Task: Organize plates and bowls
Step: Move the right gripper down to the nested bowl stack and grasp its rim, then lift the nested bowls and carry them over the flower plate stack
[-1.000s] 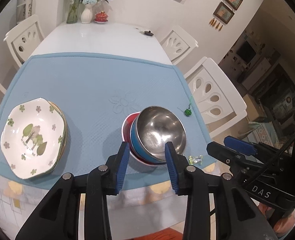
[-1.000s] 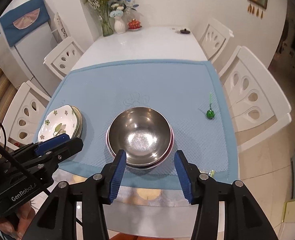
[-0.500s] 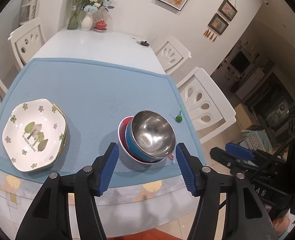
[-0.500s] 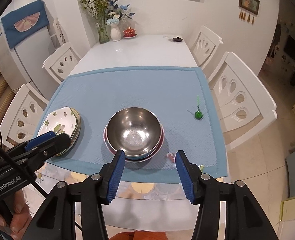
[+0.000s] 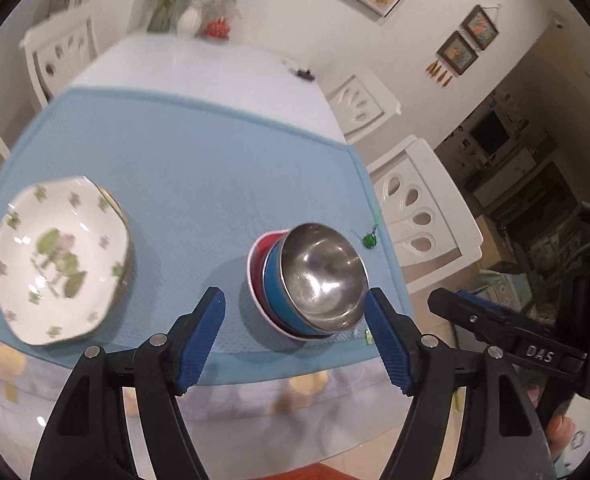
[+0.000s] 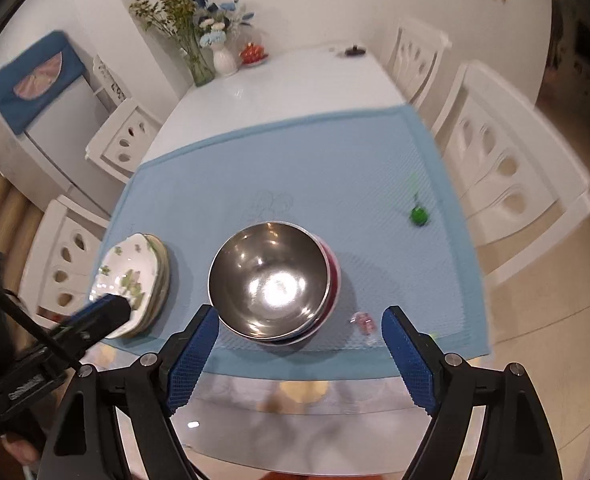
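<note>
A steel bowl (image 5: 321,274) (image 6: 269,280) sits nested in a blue bowl (image 5: 277,286) and a red one on the blue mat (image 5: 199,168) (image 6: 335,168), near the table's front edge. To its left lies a stack of plates (image 5: 57,258) (image 6: 133,282), the top one white with green flowers. My left gripper (image 5: 295,320) hangs over the front edge, its jaws opening, nothing between them. My right gripper (image 6: 297,336) is also back from the bowls, jaws opening and empty. Each gripper shows at the edge of the other's view.
A small green bead with a stem (image 5: 371,238) (image 6: 419,214) and a small clear pink item (image 6: 361,320) lie on the mat right of the bowls. White chairs (image 6: 507,160) flank the table. Vases of flowers (image 6: 199,36) stand at the far end.
Both grippers have pulled back from the bowl stack toward the table's front edge, and their jaws have spread wider. The bowls and plates have stayed in place.
</note>
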